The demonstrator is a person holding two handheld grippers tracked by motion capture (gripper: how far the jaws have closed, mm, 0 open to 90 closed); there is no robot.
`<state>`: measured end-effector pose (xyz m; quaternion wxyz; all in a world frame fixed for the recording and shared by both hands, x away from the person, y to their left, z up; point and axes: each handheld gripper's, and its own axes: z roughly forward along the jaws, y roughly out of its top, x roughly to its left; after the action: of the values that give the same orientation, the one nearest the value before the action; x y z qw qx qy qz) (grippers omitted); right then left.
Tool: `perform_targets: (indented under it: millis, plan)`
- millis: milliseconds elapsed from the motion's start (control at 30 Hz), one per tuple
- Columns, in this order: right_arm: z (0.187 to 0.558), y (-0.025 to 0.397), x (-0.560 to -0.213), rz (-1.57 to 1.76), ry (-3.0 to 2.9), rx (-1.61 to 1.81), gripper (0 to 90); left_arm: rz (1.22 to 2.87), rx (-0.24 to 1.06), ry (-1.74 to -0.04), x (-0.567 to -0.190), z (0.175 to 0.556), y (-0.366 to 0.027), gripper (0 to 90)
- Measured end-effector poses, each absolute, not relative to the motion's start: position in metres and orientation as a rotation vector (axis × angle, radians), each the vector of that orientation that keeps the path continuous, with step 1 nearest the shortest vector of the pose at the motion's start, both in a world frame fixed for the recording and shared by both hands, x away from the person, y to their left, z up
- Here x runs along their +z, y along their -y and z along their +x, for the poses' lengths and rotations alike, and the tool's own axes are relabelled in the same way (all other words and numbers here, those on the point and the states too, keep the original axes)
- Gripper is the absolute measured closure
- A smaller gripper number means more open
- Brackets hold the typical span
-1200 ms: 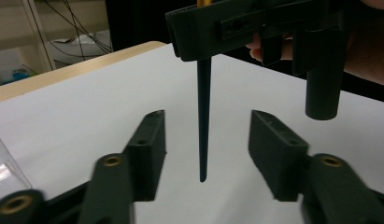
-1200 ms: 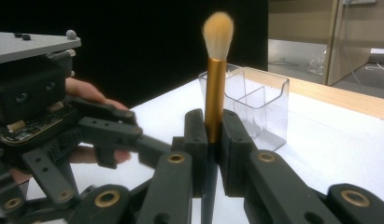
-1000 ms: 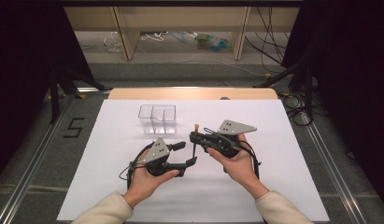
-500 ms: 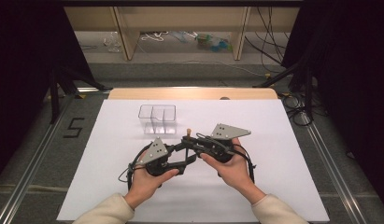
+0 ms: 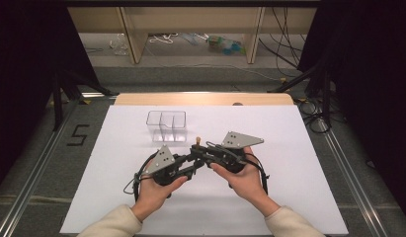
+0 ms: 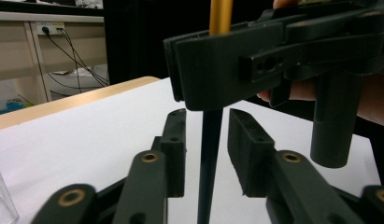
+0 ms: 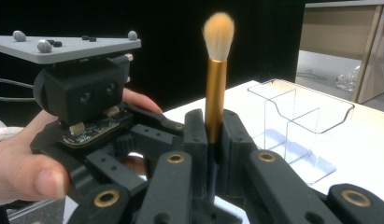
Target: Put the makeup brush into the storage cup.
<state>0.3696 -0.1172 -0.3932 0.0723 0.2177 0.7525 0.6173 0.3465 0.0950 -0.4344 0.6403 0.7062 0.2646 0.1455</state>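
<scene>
Right gripper view: gripper (image 7: 213,135) around brush (image 7: 216,79)

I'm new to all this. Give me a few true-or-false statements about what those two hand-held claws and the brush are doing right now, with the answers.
1. The right gripper is shut on the makeup brush. True.
2. The brush stands with its bristles pointing down. False: the bristles point up, above the gold ferrule.
3. The left gripper has closed on the brush handle. False: its jaws stand open on either side of the dark handle, not touching it.
4. A clear divided organizer stands on the white table beyond the grippers. True.
5. The brush already sits in the organizer. False: it is held in the air, apart from the organizer.
</scene>
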Motion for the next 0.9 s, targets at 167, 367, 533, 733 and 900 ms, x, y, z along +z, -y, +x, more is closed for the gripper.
perform_targets:
  millis: [167,367,533,733,900]
  plan:
    - [0.3691,0.1166,-0.3934,0.654,-2.258,1.859,83.5,1.616,0.331,-0.601,-0.4349,0.3472,-0.0957,78.2]
    - [0.3691,0.1163,-0.3935,0.651,-2.252,1.857,83.4,1.634,0.342,-0.577,-0.4338,0.3475,-0.0957,82.7]
    - [0.3692,0.1162,-0.3937,0.648,-2.247,1.861,83.1,1.631,0.341,-0.594,-0.4329,0.3466,-0.0956,83.0]
    - [0.3700,0.1171,-0.3932,0.643,-2.242,1.861,72.2,1.628,0.353,-0.606,-0.4320,0.3473,-0.0977,83.0]
    - [0.3709,0.1196,-0.3912,0.634,-2.221,1.871,56.3,1.633,0.371,-0.605,-0.4310,0.3482,-0.1004,83.1]
